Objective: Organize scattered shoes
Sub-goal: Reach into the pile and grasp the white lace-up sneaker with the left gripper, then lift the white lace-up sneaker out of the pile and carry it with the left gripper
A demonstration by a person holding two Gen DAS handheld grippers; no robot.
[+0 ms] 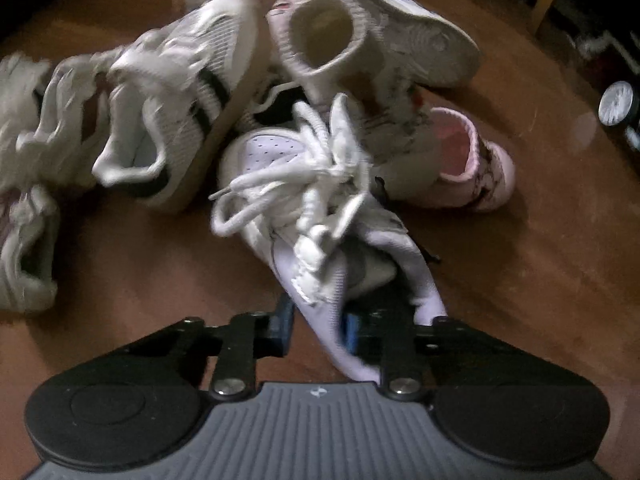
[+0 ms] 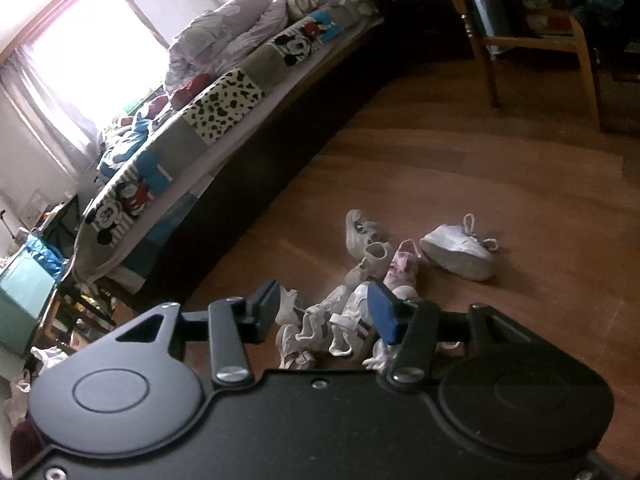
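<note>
Clamped on the soft heel collar of a white lace-up sneaker [image 1: 320, 208], the left gripper [image 1: 316, 328] is seen above the wooden floor [image 1: 540, 280], just beside a heap of pale shoes [image 1: 180, 92]. The right gripper [image 2: 324, 312] is held high with its jaws apart, holding nothing. The sneaker is judged light; its perforated upper looks smooth, its padded fabric yields, and loose laces may snag.

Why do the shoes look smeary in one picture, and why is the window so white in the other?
Left wrist view: dim, with motion blur on the striped sneaker; the laced white sneaker is sharper. Right wrist view: the window is overexposed, and the fisheye lens bends the bed.
</note>
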